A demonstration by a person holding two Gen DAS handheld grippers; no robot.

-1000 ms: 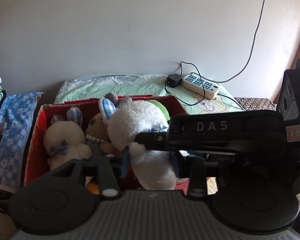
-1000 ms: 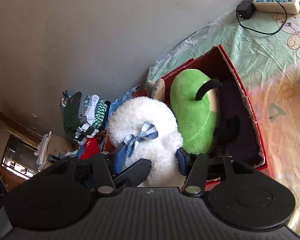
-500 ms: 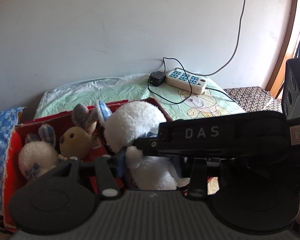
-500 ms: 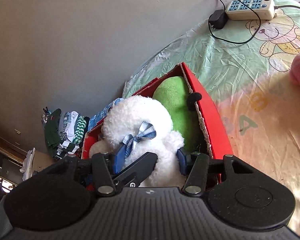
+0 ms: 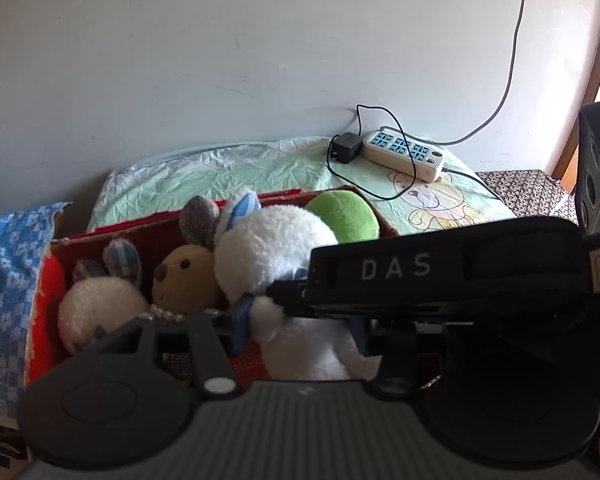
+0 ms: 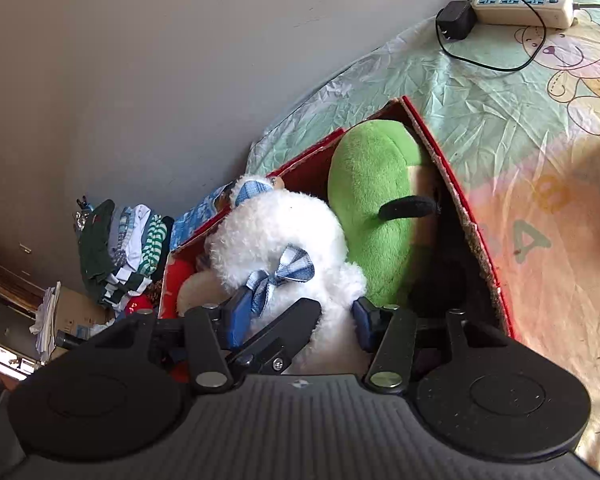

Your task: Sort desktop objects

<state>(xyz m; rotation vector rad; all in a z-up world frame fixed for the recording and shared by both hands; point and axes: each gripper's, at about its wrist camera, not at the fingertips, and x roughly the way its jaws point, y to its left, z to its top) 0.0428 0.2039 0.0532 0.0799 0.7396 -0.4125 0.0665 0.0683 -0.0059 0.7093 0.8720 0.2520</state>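
My left tongs (image 5: 300,330) and right tongs (image 6: 298,316) are both clamped on the white plush rabbit (image 6: 284,248), blue pads pressed into its fleece from each side. It hangs over the red cardboard box (image 6: 452,168), its body between the brown bunny and the green toy.

From the left wrist I see the right tool's black arm, lettered DAS, crossing in front of the rabbit's middle. That view alone shows the brown plush bunny (image 5: 188,276) with a pearl collar and the smaller white bunny (image 5: 100,308) with checked ears, side by side in the left part of the box. The right wrist looks down instead: it shows the rabbit's blue checked bow and the green plush toy (image 6: 372,208), smooth and bean-shaped with a black stalk, lying against the box's right wall. Folded clothes (image 6: 124,248) are stacked beyond the box on the left.

The box's edges are rough, torn cardboard. It sits on the worktop's crinkled pale-green bear-print cloth (image 5: 440,204), where a cream power strip (image 5: 404,154) and black adapter (image 5: 344,148) rest near the wall.

Compared with half a second ago, the green toy now rises into the left view behind the rabbit, and the right camera sits closer over the box.
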